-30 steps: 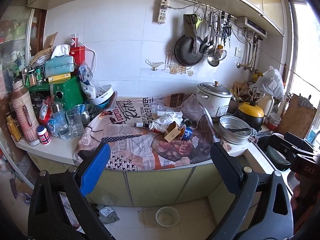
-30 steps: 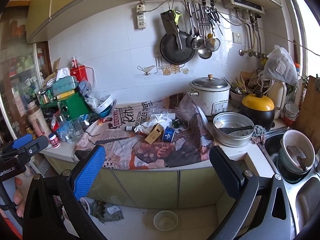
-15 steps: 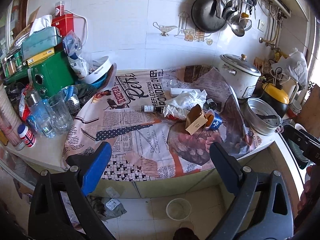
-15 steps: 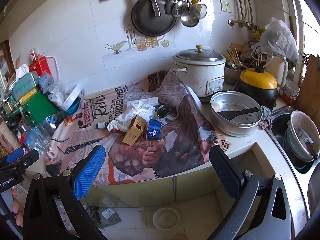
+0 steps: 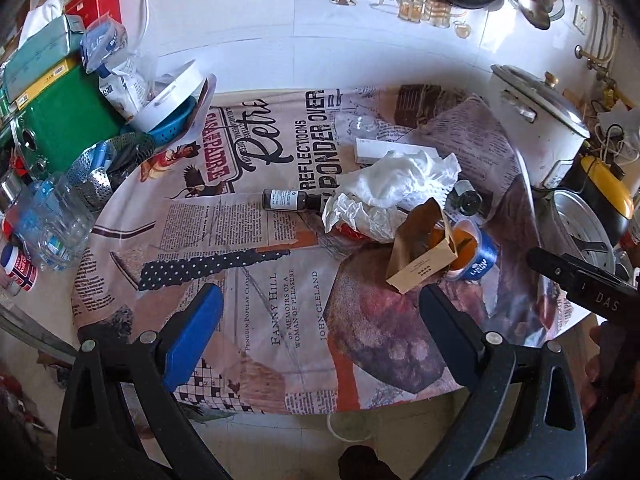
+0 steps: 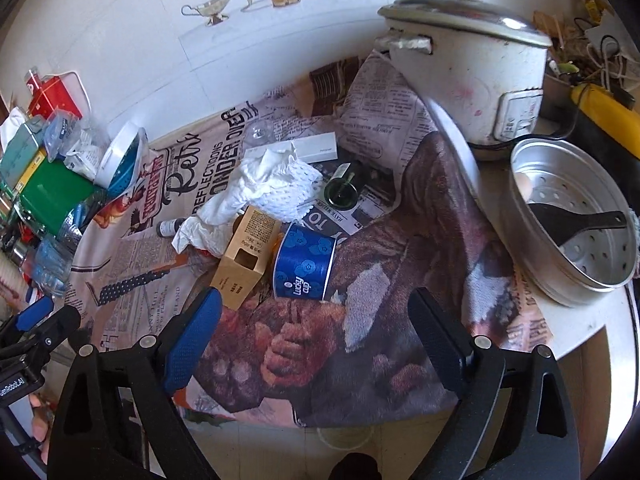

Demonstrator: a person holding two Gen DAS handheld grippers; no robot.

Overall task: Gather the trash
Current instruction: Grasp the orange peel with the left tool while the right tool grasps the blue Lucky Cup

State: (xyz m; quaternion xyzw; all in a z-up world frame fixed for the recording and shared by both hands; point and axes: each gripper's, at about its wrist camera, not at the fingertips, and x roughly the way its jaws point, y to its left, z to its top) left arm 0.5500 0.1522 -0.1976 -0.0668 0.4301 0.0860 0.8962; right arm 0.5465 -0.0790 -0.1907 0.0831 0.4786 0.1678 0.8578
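Two tools in frame, neither carrying anything: the left tool (image 5: pixel 320 312) stands spread wide, and the right tool (image 6: pixel 316 316) has its jaws closing from wide with nothing between them yet. Step in hand, as I judge it, is the approach to the first pick; no trash has been lifted. The trash sits in one loose heap on the newspaper-print cloth (image 5: pixel 256 280) covering the bench, ahead of both tools. Straight ahead of the right tool, just beyond its fingertips, lies a blue paper cup (image 6: pixel 304 266) on its side; touching the cup on the blue-pad side is a tan cardboard box (image 6: pixel 244 256), also toppled. Farther ahead, crumpled white tissue (image 6: pixel 272 188) overlaps the box top. Beyond the tissue, a long white carton (image 6: pixel 308 150); ahead toward the black-pad side, a small dark green bottle (image 6: pixel 340 192); at the heap's blue-pad edge, a small brown vial (image 5: pixel 286 200) lying flat. From the left tool, the same box (image 5: pixel 420 252) is ahead toward its black pad. The rice cooker (image 6: pixel 468 76) and steamer pan (image 6: pixel 576 220) stand off to the black-pad side, not trash. Next move likely calls for the right tool to straddle the cup across its round wall and pinch gently, since paper will crush; the box touching it may shift.
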